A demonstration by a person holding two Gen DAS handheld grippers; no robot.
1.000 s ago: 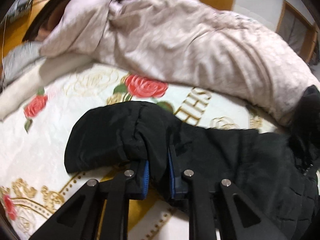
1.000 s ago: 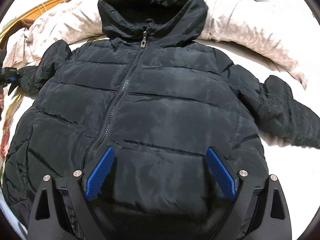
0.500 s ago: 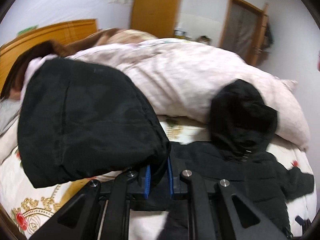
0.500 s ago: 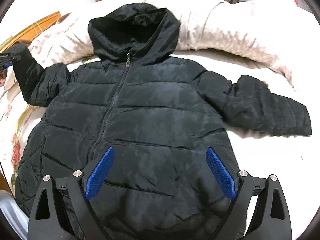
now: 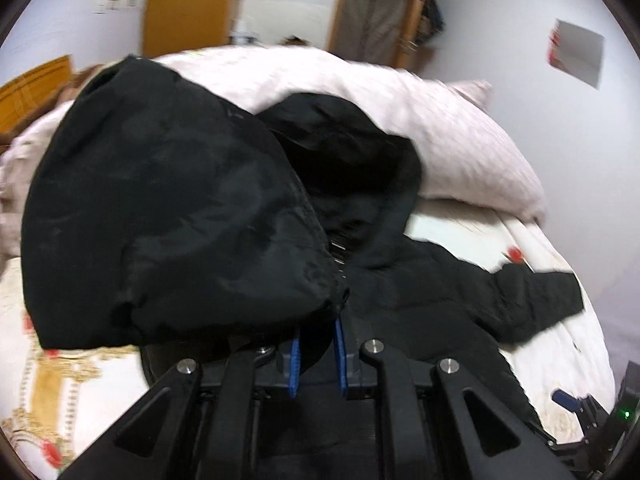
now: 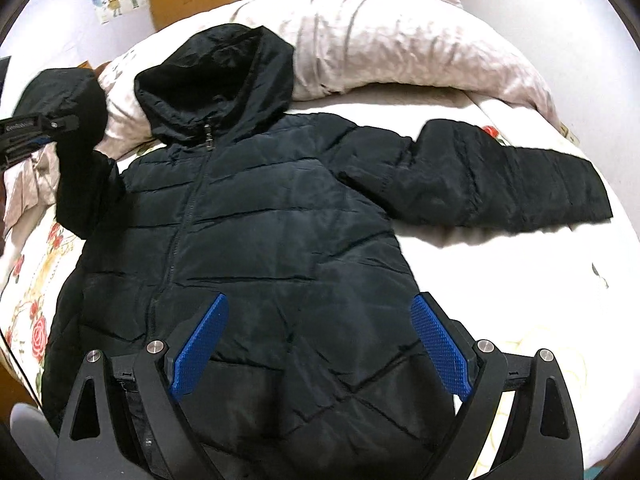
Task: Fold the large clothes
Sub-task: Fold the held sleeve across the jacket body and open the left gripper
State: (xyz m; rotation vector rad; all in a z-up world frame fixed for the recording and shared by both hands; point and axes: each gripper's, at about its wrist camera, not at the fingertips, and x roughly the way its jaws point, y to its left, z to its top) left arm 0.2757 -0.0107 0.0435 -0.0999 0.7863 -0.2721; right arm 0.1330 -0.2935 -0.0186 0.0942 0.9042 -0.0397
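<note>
While the black hooded puffer jacket point(image 6: 280, 248) lay front-up and zipped on the floral bedspread point(image 6: 28, 308), its hood point(image 6: 216, 84) resting against the rumpled pink duvet point(image 6: 400, 36), the first fold looked to be in hand: the left gripper point(image 5: 318, 350) had its blue pads pinched on the cuff of one sleeve point(image 5: 172, 216) and held it lifted clear of the bed, beside the hood; the right gripper point(image 6: 320, 344) hovered over the lower front of the jacket with its jaws spread wide and nothing between them; the other sleeve point(image 6: 500, 184) lay stretched flat to the side. To my eye the next move called for carrying the raised sleeve across the chest and laying it flat, without dragging the body askew; the free gripper might pin the hem. The jacket looked thick, quilted and slippery, so likely to spring back.
</note>
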